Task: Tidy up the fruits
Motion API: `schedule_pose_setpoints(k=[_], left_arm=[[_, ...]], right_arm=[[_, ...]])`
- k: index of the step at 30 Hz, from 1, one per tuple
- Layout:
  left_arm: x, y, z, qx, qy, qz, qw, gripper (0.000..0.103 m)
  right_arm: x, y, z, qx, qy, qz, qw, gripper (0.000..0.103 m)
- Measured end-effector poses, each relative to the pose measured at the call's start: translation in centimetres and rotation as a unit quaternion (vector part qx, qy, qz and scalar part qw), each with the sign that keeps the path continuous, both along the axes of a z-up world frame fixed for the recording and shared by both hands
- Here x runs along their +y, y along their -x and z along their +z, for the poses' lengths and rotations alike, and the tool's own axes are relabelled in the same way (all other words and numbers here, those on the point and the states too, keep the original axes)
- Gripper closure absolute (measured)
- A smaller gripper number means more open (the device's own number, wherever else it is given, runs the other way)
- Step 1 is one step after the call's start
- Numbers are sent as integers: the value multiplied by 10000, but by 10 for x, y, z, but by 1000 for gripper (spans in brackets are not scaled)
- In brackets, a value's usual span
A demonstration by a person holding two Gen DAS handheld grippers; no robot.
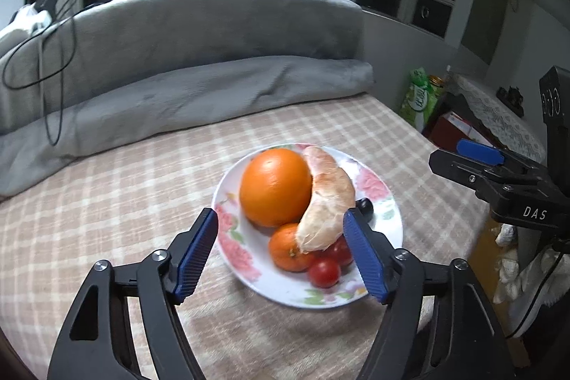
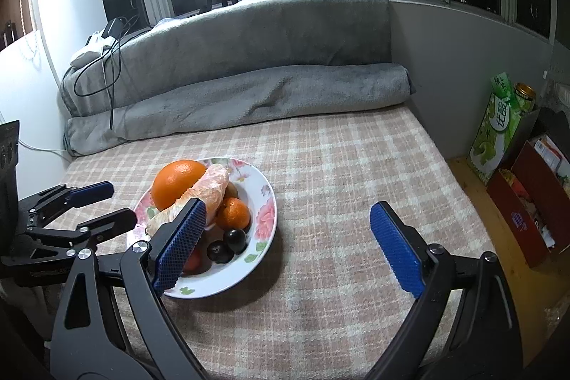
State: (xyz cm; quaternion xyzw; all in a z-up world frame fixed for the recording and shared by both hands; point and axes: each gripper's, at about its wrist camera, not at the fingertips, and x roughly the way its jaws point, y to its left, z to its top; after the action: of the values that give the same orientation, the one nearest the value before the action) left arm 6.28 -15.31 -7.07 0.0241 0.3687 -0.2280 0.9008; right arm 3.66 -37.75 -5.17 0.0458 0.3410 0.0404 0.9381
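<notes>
A floral plate sits on the checked bed cover. It holds a big orange, a peeled pomelo segment, a mandarin, cherry tomatoes and a dark grape. My left gripper hangs open over the plate's near side, its blue pads either side of the fruit and touching nothing. In the right wrist view the plate, orange, mandarin and two dark grapes lie to the left. My right gripper is open and empty over bare cover beside the plate.
A rolled grey blanket and a grey cushion with cables close off the back. The bed's right edge drops to a wooden floor with a green carton and a red box. Bottles line the window sill.
</notes>
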Motion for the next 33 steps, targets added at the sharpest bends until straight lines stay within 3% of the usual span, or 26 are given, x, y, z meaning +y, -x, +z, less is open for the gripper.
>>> schedule_pose_setpoints(k=[17,19,33], left_arm=[[14,27,6,-201,-61,333,9992,29],[13,31,7,-241,-92,370,9990,21],[18,51,19,-467,-187,598,9969,20]], right_arm=[[22,2,7,-230,283,148,9992,8],[23,3,8,-269,280,135,9992,8],[25,12,14,-415,315,21,9986,8]])
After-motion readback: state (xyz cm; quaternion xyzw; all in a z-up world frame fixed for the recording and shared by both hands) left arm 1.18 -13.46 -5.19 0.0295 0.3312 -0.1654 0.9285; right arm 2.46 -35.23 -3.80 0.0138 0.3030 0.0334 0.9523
